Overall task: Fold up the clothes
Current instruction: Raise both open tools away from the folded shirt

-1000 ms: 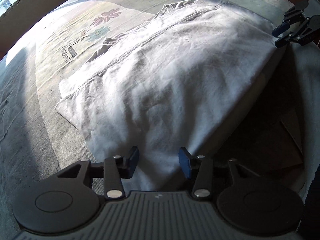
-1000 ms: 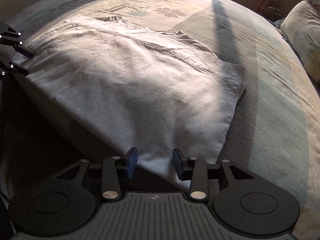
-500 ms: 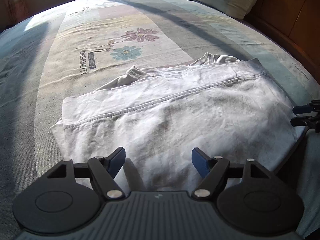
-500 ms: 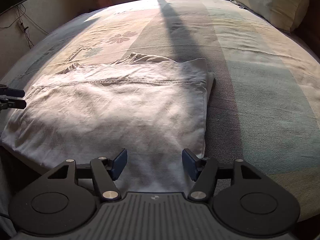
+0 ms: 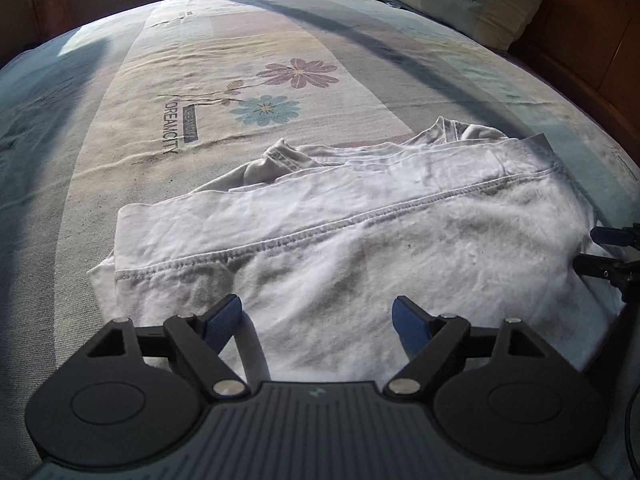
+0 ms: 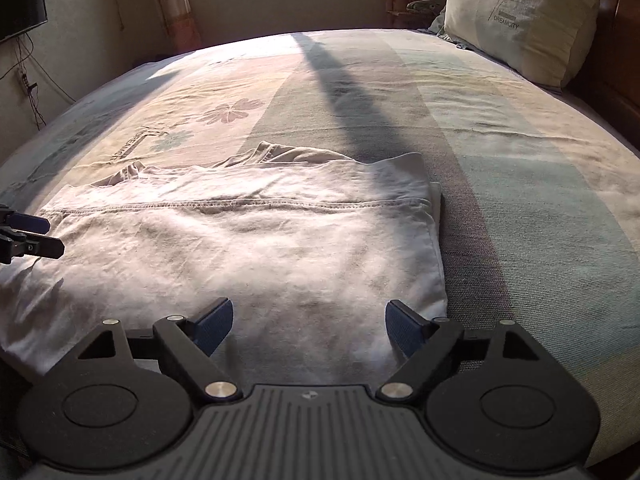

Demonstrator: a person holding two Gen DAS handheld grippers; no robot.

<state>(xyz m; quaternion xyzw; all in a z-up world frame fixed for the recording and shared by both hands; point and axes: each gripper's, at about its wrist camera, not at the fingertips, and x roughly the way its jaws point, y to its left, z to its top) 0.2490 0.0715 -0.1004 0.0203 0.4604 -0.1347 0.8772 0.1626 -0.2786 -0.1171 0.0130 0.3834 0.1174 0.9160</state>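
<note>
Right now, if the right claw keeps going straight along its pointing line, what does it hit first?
Most likely the folded white garment: the right claw, jaws opening with nothing pinched, points down over its near right corner. The bed sheet lies just beyond; depth is unclear.

A wide bed (image 6: 500,128) covered by a pastel striped sheet printed with flowers. A white folded garment (image 6: 248,240) lies flat on it, just ahead of the claws. A pillow (image 6: 520,16) rests far beyond, to their right.
</note>
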